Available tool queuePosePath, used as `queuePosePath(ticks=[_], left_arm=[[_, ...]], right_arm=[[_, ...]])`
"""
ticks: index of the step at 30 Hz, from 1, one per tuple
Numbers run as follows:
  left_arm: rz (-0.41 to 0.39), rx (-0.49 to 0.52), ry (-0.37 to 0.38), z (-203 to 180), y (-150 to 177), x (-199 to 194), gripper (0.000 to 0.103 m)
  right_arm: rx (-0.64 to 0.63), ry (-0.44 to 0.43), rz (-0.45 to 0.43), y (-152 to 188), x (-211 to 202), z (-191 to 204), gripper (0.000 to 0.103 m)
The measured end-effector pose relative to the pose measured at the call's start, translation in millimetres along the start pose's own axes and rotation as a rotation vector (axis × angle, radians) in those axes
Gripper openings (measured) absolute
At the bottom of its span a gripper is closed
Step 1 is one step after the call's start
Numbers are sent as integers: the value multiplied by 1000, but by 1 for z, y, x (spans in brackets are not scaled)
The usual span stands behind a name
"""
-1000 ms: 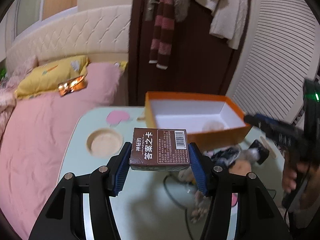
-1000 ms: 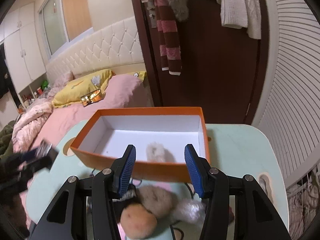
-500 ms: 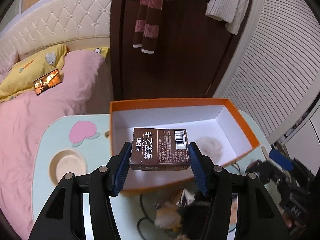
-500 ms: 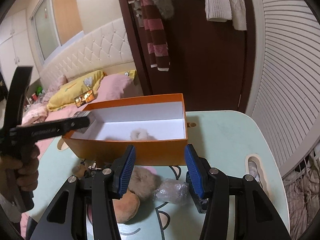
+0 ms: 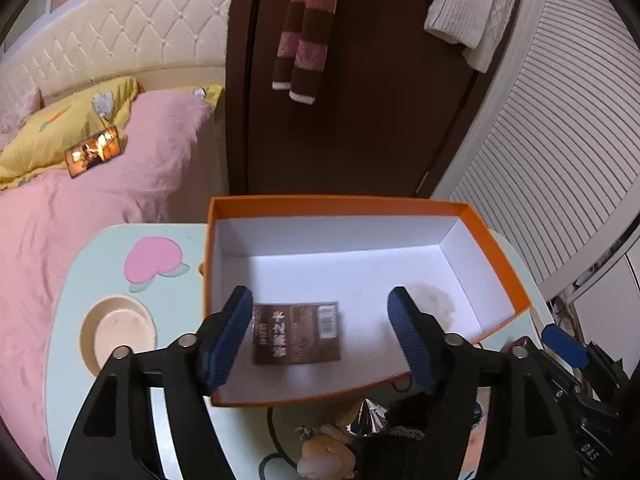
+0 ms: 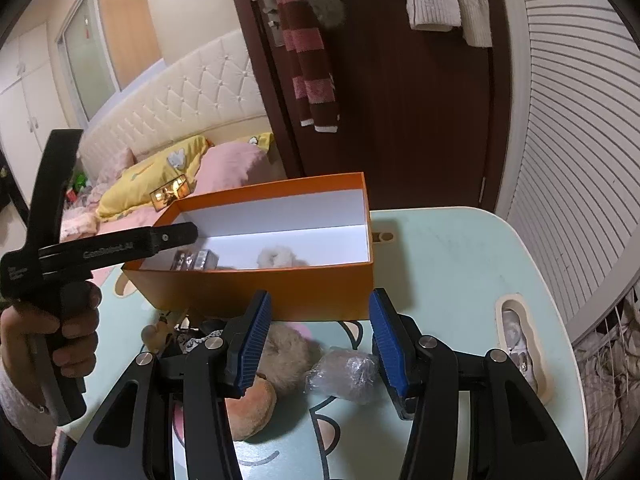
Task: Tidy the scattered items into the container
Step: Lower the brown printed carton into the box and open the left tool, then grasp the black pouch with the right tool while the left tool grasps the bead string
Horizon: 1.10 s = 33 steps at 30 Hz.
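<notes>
- The left hand-held gripper (image 5: 320, 334) hangs over the orange box (image 5: 500, 264); its jaws have just been opening and now stand spread, with nothing pinched between the blue pads.
- The brown card box (image 5: 297, 332) lies flat on the white floor of the orange box, near the front left corner, clear of both pads. A pale fluffy hair tie (image 5: 434, 304) lies further right in the same box.
- To finish this release well, I would lift the left hand-held gripper straight up and back before swinging it aside, so that a finger does not catch the front wall and drag the orange box across the tabletop (image 6: 460, 248).
- The right hand-held gripper (image 6: 318, 344) has its jaws spread and holds nothing; it hovers low over the loose pile in front of the box.
- Between its pads lie a tan fluffy pom-pom (image 6: 288, 350) and a crinkled clear-wrapped bundle (image 6: 344, 372), touching each other; a round orange-brown plush piece (image 6: 252, 408) sits partly under the left finger.
- The next grasp probably needs to centre on one item; closing now risks pinching two, or only loose fur or wrapping that slips.
</notes>
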<state>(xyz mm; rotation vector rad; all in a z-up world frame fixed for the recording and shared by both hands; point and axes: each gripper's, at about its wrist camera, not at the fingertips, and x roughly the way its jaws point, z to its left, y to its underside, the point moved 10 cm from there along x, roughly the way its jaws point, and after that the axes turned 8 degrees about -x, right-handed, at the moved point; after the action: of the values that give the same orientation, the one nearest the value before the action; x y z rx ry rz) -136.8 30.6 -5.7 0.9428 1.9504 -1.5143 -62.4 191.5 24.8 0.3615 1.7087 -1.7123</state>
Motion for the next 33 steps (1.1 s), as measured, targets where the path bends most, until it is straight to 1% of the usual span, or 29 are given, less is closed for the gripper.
queuePosePath(ticks=[2, 5, 6, 7, 9, 11, 14, 15, 16, 20, 21, 25, 27, 30, 33], left_arm=[[-26, 15, -8, -1, -2, -10, 73], [-80, 36, 0, 0, -2, -30, 74], [-103, 42, 1, 1, 0, -37, 76], [-122, 50, -2, 2, 3, -44, 83], [-144, 56, -7, 6, 13, -56, 84], [-117, 8, 2, 15, 25, -63, 84], [-31, -114, 44, 33, 48, -64, 84], [-9, -140, 51, 38, 56, -65, 84], [-8, -142, 38, 43, 63, -66, 84], [-72, -63, -91, 61, 84, -75, 84], [-72, -53, -102, 63, 89, -76, 84], [-57, -77, -90, 70, 113, -76, 84], [-52, -74, -107, 73, 123, -75, 84], [-65, -58, -128, 72, 130, -76, 84], [-70, -54, -119, 68, 132, -76, 84]], right_arm=[[-2, 1, -1, 0, -1, 0, 50], [-5, 4, -6, -1, -3, 0, 50], [-5, 6, -8, -1, -4, 0, 50], [-6, 8, -9, -1, -5, 0, 50], [-5, 9, -11, -1, -7, 0, 50], [-6, 8, -11, 1, -9, 2, 50], [-14, 4, -3, 4, -11, 6, 50], [-18, 2, 0, 6, -12, 8, 50], [-21, 1, 4, 8, -12, 9, 50], [-27, -2, 15, 17, -15, 14, 50], [-30, -1, 18, 20, -16, 15, 50], [-47, 3, 15, 30, -22, 18, 50], [-57, 8, 17, 36, -24, 19, 50], [-72, 33, 18, 46, -29, 17, 50], [-81, 63, 8, 54, -36, 12, 50]])
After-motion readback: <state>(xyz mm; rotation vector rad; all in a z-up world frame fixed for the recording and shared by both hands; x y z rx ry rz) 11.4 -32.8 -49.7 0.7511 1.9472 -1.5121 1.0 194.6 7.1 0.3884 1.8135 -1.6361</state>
